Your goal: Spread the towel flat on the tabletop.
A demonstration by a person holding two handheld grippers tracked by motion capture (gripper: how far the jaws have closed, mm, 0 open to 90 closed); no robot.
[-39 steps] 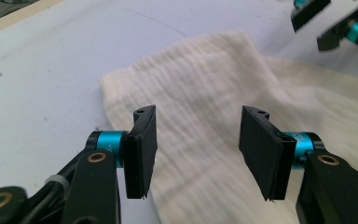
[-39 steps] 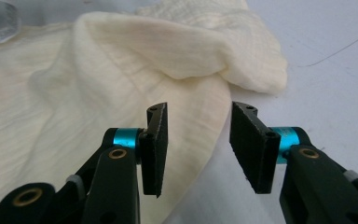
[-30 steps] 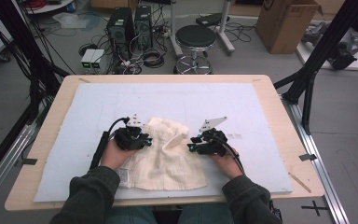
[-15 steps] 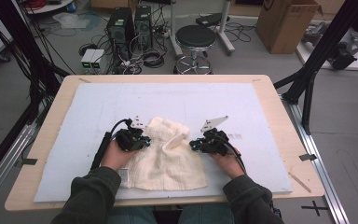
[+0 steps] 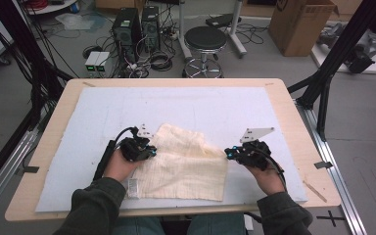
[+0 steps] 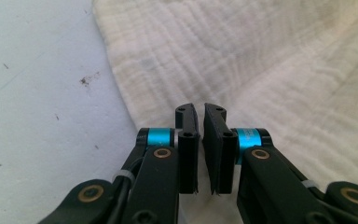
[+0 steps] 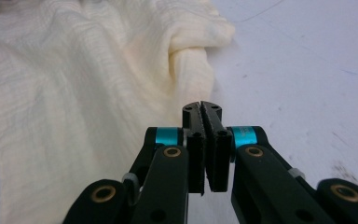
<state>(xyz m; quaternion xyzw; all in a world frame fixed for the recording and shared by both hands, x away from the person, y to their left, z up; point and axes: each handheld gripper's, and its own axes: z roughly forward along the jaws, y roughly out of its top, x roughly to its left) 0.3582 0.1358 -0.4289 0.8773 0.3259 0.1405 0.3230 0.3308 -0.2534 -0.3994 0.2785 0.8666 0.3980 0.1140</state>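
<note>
the cloth [image 5: 186, 164], cream and crinkled, lies on the pale mat [image 5: 200, 105] near the table's front edge, between the two hands; its right part is pulled out flat and a small label sits at its lower left corner. the left gripper [image 5: 148, 151] rests at the cloth's left edge; in the left gripper view its jaws stand almost together over the weave, having just been closing, and a bit of cloth [image 6: 242, 65] seems pinched low between the pads [image 6: 189, 140]. the right gripper [image 5: 229, 153] sits at the cloth's right edge with its jaws clenched, just closed; in the right gripper view the cloth [image 7: 74, 88] bunches into a fold just ahead of the tips, and whether fabric is caught cannot be told. beyond the wooden table [image 5: 293, 117] stand a stool [image 5: 205, 39] and a box [image 5: 301, 24] on the floor
</note>
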